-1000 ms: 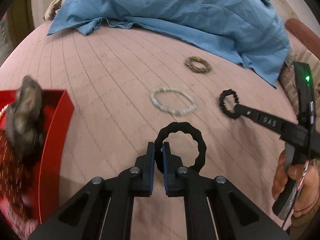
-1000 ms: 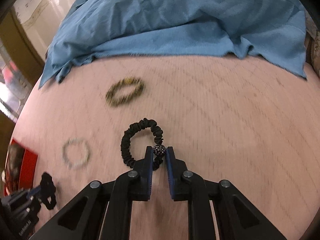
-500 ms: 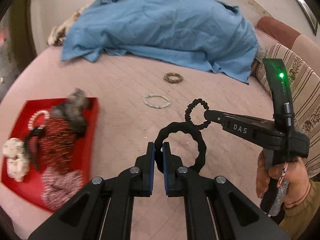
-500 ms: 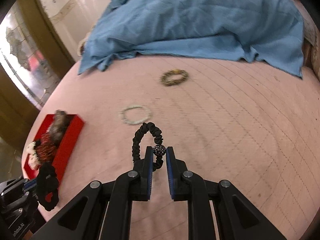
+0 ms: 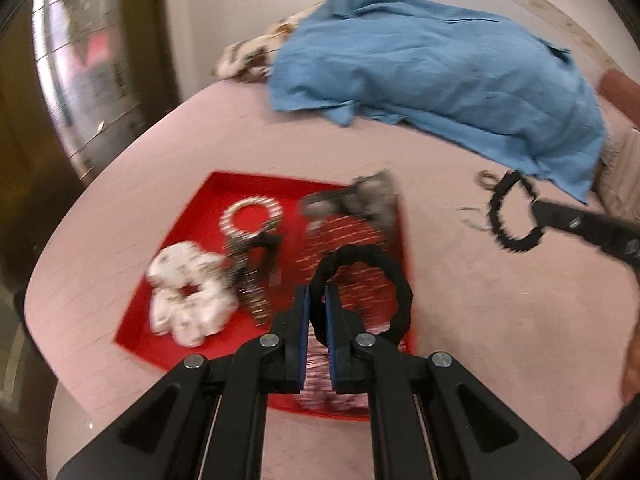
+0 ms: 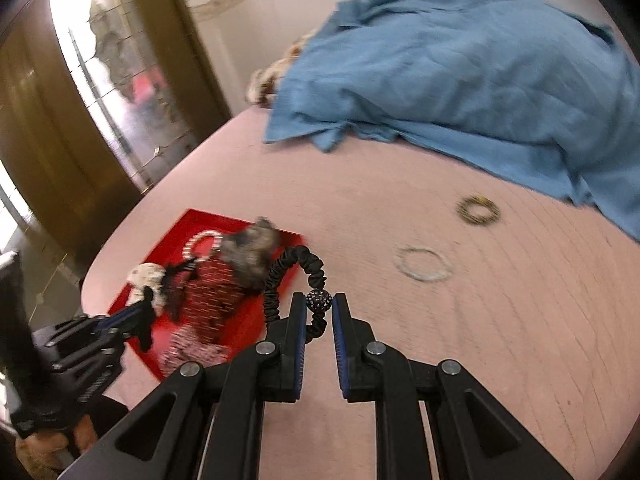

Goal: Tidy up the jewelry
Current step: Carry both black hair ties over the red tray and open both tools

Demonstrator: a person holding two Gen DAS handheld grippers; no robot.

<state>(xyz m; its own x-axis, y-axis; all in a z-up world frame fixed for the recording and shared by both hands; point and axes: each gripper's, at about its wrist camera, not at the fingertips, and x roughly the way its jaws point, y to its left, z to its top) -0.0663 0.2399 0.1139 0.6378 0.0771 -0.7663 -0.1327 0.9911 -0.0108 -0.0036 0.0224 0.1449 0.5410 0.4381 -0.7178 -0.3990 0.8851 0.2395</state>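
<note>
My left gripper [image 5: 317, 306] is shut on a thick black scrunchie [image 5: 384, 276] and holds it above the near right part of the red tray [image 5: 224, 188]. My right gripper [image 6: 319, 312] is shut on a thin black hair tie with a sparkly bead [image 6: 319, 301], held above the pink surface just right of the red tray [image 6: 192, 220]. In the left wrist view this hair tie [image 5: 508, 216] hangs to the right of the tray. The tray holds a white scrunchie [image 5: 188, 296], a pearl bracelet [image 5: 250, 216], a red patterned scrunchie [image 5: 340, 236] and a grey furry one [image 5: 368, 196].
A white bead bracelet [image 6: 424, 266] and a gold-black bracelet [image 6: 478, 210] lie on the pink surface [image 6: 460, 340] to the right. A blue cloth [image 6: 440, 68] covers the far side. The surface's edge drops off left of the tray, by a golden door frame [image 6: 60, 140].
Both grippers have swung left with their hair ties. The left one went from the bare surface to over the red tray; the right one came up beside the tray.
</note>
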